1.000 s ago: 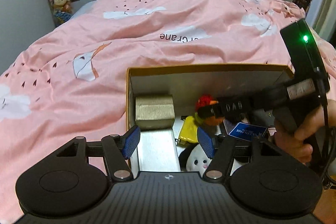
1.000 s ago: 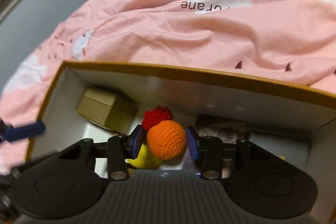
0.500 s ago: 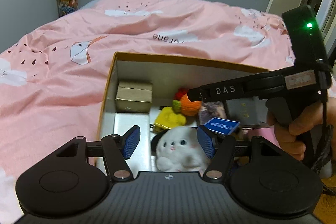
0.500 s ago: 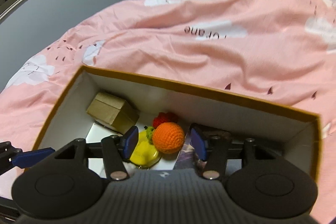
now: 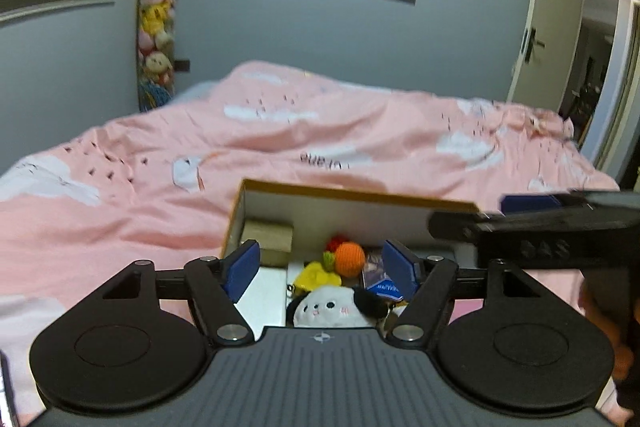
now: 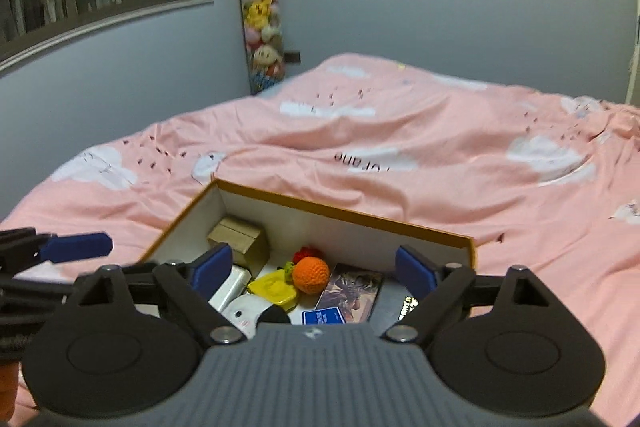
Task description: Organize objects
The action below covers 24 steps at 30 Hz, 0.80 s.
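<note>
Home bedroom, pink-quilted bed [image 6: 400, 155], hanging plush toys [image 6: 262, 23]

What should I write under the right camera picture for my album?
An open tool hovers over a box of toys on a pink bed, its orange ball inside.

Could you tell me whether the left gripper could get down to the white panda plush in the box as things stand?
Probably yes: the left gripper, jaws opening and empty, sits above the open-topped box, and the panda plush lies uncovered at the near end. The yellow toy crowds it behind.
</note>
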### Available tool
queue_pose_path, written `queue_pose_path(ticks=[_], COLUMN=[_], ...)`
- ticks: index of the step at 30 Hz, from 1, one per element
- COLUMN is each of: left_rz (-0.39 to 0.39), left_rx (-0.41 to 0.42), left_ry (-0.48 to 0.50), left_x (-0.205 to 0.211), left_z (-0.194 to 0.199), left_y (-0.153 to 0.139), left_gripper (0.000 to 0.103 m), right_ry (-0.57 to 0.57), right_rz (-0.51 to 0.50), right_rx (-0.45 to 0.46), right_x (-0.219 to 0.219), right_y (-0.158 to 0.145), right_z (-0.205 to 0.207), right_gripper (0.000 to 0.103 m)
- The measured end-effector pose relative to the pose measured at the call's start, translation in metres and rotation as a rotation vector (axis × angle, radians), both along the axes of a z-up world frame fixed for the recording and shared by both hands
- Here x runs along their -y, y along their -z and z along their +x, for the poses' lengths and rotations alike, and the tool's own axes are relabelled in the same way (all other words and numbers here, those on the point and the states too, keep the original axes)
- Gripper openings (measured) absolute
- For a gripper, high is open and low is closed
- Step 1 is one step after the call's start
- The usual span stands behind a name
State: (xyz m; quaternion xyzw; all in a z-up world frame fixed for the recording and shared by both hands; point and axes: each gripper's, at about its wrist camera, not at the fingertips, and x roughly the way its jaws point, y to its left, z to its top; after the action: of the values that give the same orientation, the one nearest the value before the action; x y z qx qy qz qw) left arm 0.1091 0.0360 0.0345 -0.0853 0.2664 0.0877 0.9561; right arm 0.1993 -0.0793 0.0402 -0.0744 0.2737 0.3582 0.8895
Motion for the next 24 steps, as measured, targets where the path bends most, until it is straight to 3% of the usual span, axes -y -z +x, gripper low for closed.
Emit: queue_pose_path(ticks=[2,5,14,24], left_rz=[0.004,0.048,0.081,0.019], left_rx=[0.032,0.048,0.038,-0.103], left_ry=[-0.004,-0.016,-0.041,0.004], left_x=[0.001,0.003,0.005,0.013], left_z=[-0.009,-0.018,-0.040,-0.047], left_y=[-0.004,-0.008,0.000,0.027], left_gripper=[0.089,0.089,0.089,0.089], right_ry=[0.074,0.115,0.250,0.252], right_rz=[0.008,0.040,0.053,-0.026], right_rx=[0.062,0.142,0.122,0.081], right_x=[0.009,0.022,0.041,0.043], right_y=[-0.005,-0.007,0.006,0.026], right_z=[-0.019,-0.044,-0.092,-0.121], right_gripper=[0.102,0.102,0.102,0.102])
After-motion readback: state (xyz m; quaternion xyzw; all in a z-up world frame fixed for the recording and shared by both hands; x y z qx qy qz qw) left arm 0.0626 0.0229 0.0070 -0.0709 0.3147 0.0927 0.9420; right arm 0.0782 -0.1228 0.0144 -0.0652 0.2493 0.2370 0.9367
